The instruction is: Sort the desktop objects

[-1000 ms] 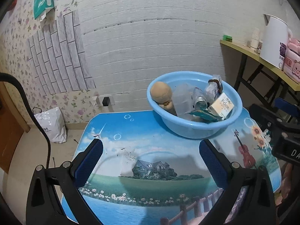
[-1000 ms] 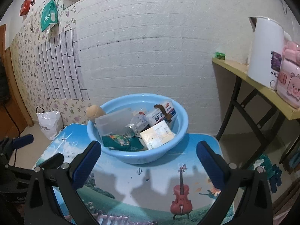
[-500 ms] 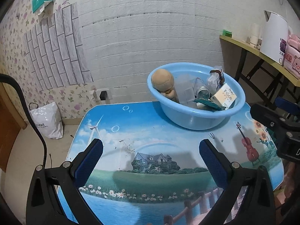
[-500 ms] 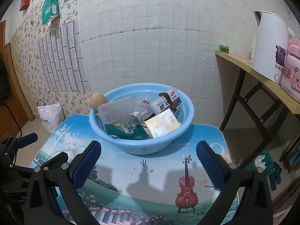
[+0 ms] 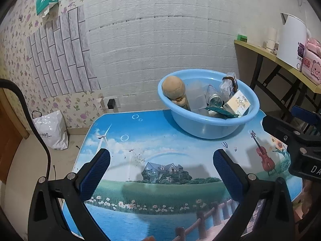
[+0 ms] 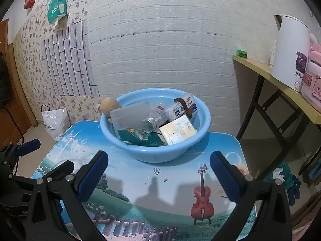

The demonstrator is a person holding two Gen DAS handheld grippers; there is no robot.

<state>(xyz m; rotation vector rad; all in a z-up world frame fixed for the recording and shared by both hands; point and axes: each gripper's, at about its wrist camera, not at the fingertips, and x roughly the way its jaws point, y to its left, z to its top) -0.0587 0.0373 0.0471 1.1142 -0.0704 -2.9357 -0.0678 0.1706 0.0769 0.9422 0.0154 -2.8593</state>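
Left wrist view: the left gripper (image 5: 161, 158) hangs above a table (image 5: 128, 140) printed with a landscape, its blue-padded fingers (image 5: 96, 172) spread wide with nothing between them. At the far right of the table sits a blue basin (image 5: 200, 128). In it are a tan doll (image 5: 173, 90) leaning on the left rim, a clear box (image 5: 195, 98), a bottle (image 5: 214, 96) on its side, a cream carton (image 5: 237, 104) and a green packet (image 5: 222, 111). Part of the right gripper (image 5: 295, 134) shows at the right edge. A white kettle (image 5: 292, 42) stands on a side shelf (image 5: 260, 50), well apart.

Right wrist view: the right gripper (image 6: 159, 165) hangs over the table's (image 6: 140, 182) near part, its fingers (image 6: 222, 175) also wide apart and empty. The basin (image 6: 156, 153) sits straight ahead, just beyond the fingertips. The doll (image 6: 109, 104), box (image 6: 130, 115), bottle (image 6: 155, 119), carton (image 6: 177, 131) and packet (image 6: 140, 137) all lie inside it. The left gripper (image 6: 24, 148) shows at the left edge. A white bag (image 6: 55, 124) stands on the floor by the wall.
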